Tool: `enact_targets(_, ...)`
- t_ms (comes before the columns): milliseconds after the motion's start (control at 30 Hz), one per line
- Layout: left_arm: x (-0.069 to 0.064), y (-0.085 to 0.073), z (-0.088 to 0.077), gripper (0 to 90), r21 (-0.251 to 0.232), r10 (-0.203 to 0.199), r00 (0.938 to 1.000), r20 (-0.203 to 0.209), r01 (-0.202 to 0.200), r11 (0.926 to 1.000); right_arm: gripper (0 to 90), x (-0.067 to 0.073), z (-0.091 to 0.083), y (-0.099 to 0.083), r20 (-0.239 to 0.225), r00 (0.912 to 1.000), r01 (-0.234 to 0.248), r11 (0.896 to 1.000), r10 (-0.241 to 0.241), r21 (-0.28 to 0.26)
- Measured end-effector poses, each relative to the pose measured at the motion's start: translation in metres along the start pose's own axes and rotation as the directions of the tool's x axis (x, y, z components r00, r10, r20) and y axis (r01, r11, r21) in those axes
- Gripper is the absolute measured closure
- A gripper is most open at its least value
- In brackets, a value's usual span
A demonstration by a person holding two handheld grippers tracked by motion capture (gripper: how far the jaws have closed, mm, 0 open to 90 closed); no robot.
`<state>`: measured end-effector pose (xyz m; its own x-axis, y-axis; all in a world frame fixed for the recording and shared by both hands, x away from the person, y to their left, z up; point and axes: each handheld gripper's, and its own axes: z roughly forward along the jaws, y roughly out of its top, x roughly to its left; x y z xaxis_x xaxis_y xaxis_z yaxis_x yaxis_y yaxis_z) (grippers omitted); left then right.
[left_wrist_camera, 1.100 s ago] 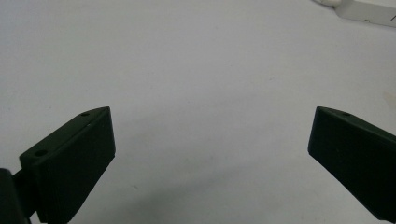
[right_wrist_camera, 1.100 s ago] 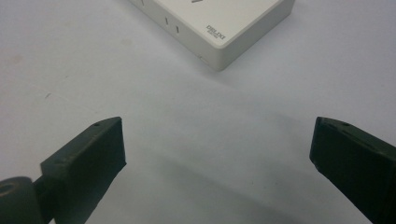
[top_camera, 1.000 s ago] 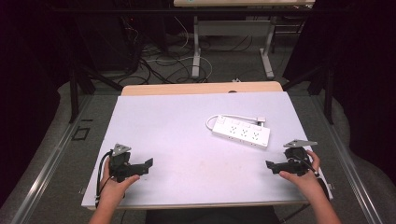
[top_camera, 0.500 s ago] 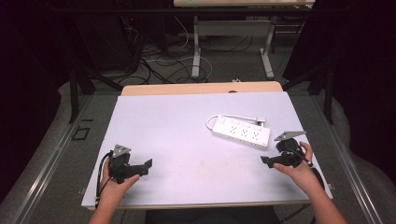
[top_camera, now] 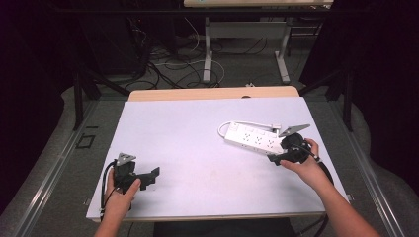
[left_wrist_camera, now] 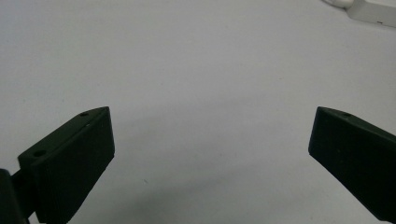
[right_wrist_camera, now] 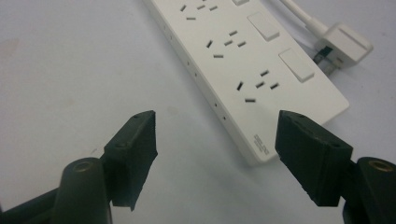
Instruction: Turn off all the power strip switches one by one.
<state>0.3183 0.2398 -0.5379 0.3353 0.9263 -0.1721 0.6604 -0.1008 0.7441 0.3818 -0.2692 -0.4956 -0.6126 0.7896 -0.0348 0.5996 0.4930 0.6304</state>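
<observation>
Lying flat on the pale grey rectangular tabletop (top_camera: 197, 148), the white plastic multi-socket power strip (top_camera: 253, 140) occupied the 2 o'clock sector, its white cable (top_camera: 242, 123) looped behind it and the white plug (right_wrist_camera: 343, 42) beside its near end. The right claw (top_camera: 276, 159) hovered at that near end; its jaws had just been closing, stood apart, and gripped nothing. The left claw (top_camera: 150, 175) sat at 8 o'clock, released, jaws wide over bare surface.

A small dark printed mark sits on the near end of the white power strip (right_wrist_camera: 243, 70), close to its edge, but it's too tiny to read. Nothing else carries lettering.
</observation>
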Motion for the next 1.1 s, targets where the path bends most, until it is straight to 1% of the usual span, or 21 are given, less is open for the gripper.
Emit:
enact_targets(33, 0.0, 0.0, 0.0, 0.3, 0.001, -0.002, 1.0, 0.0, 0.002, 1.0, 30.3, 0.001, 0.003, 0.007, 0.001, 1.0, 0.001, 1.0, -0.001, 0.001)
enact_targets(67, 0.0, 0.0, 0.0, 0.3, 0.001, -0.002, 1.0, 0.0, 0.002, 1.0, 31.1, 0.002, 0.003, 0.01, -0.001, 1.0, -0.007, 1.0, 0.007, 0.003)
enact_targets(133, 0.0, 0.0, 0.0, 0.3, 0.003, -0.01, 0.9999, -0.004, 0.01, 0.9999, 33.3, 0.002, 0.005, 0.016, -0.008, 1.0, -0.002, 1.0, 0.002, 0.014)
enact_targets(167, 0.001, 0.0, 0.0, 0.3, 0.004, -0.009, 0.9999, -0.004, 0.009, 0.9999, 34.1, 0.002, 0.006, 0.019, -0.007, 0.9999, -0.008, 1.0, 0.008, 0.016)
enact_targets(200, 0.001, 0.0, 0.0, 0.3, 0.004, -0.009, 0.9999, -0.004, 0.009, 0.9999, 35.3, 0.003, 0.007, 0.023, -0.014, 0.9999, -0.006, 1.0, 0.006, 0.021)
enact_targets(233, 0.001, 0.0, 0.001, 0.3, -0.004, -0.011, 0.9999, -0.006, 0.011, 0.9999, 36.8, 0.003, 0.008, 0.026, -0.01, 0.9999, 0.004, 1.0, -0.004, 0.018)
enact_targets(367, 0.001, 0.0, 0.001, 0.3, 0.002, -0.008, 1.0, -0.006, 0.008, 1.0, 40.2, 0.004, 0.01, 0.041, -0.006, 0.9998, 0.021, 0.999, -0.021, 0.032)
enact_targets(400, 0.001, -0.001, 0.001, 0.3, 0.002, -0.01, 0.9999, -0.004, 0.01, 0.9999, 43.6, 0.005, 0.011, 0.045, -0.013, 0.9998, 0.014, 0.999, -0.014, 0.032)
enact_targets(433, 0.001, -0.001, 0.001, 0.3, 0.002, -0.01, 0.9999, -0.004, 0.01, 0.9999, 44.0, 0.005, 0.012, 0.048, -0.033, 0.9992, 0.025, 0.999, -0.024, 0.034)
enact_targets(467, 0.001, 0.0, 0.001, 0.3, 0.004, -0.009, 1.0, -0.004, 0.009, 0.9999, 44.0, 0.005, 0.012, 0.048, -0.033, 0.9992, 0.025, 0.999, -0.024, 0.034)
enact_targets(500, 0.001, 0.0, 0.001, 0.3, 0.006, -0.009, 1.0, -0.002, 0.009, 0.9999, 44.5, 0.006, 0.015, 0.055, -0.027, 0.9993, 0.029, 0.999, -0.028, 0.028)
enact_targets(567, 0.002, -0.001, 0.001, 0.3, 0.004, -0.011, 0.9999, -0.001, 0.011, 0.9999, 44.6, 0.006, 0.015, 0.058, -0.017, 0.9995, 0.028, 0.999, -0.027, 0.039)
enact_targets(600, 0.002, -0.001, 0.001, 0.3, 0.003, -0.012, 0.9999, -0.001, 0.012, 0.9999, 44.7, 0.006, 0.016, 0.064, -0.015, 0.9996, 0.023, 0.999, -0.022, 0.047)
enact_targets(667, 0.002, -0.001, 0.001, 0.3, 0.004, -0.011, 0.9999, -0.001, 0.011, 0.9999, 46.5, 0.005, 0.017, 0.071, -0.002, 0.9998, 0.021, 0.999, -0.021, 0.046)
enact_targets(700, 0.002, -0.001, 0.001, 0.3, 0.004, -0.011, 0.9999, -0.001, 0.011, 0.9999, 46.5, 0.005, 0.017, 0.071, -0.002, 0.9998, 0.021, 0.999, -0.021, 0.046)
enact_targets(733, 0.002, -0.001, 0.001, 0.3, 0.005, -0.011, 0.9999, -0.001, 0.011, 0.9999, 48.2, 0.005, 0.02, 0.077, -0.016, 0.9998, 0.008, 0.999, -0.007, 0.045)
enact_targets(833, 0.002, -0.001, 0.001, 0.3, 0.009, -0.014, 0.9999, 0.003, 0.014, 0.9999, 54.1, 0.006, 0.023, 0.087, -0.029, 0.9995, 0.011, 0.999, -0.01, 0.05)
enact_targets(933, 0.003, 0.0, 0.001, 0.3, 0.019, -0.011, 0.9999, 0.006, 0.011, 0.9998, 58.0, 0.007, 0.027, 0.096, -0.032, 0.9994, 0.015, 0.998, -0.013, 0.056)
enact_targets(1000, 0.003, -0.001, 0.001, 0.3, 0.014, -0.014, 0.9999, 0.003, 0.014, 0.9998, 58.7, 0.008, 0.029, 0.099, -0.033, 0.9994, 0.016, 0.998, -0.014, 0.061)
enact_targets(1033, 0.003, -0.001, 0.002, 0.3, 0.013, -0.017, 0.9999, 0.002, 0.017, 0.9998, 61.7, 0.008, 0.033, 0.103, -0.035, 0.9992, 0.019, 0.998, -0.017, 0.06)
enact_targets(1100, 0.003, -0.001, 0.002, 0.3, 0.013, -0.017, 0.9999, 0.002, 0.017, 0.9998, 64.4, 0.009, 0.036, 0.107, -0.043, 0.9991, 0.011, 0.998, -0.008, 0.063)
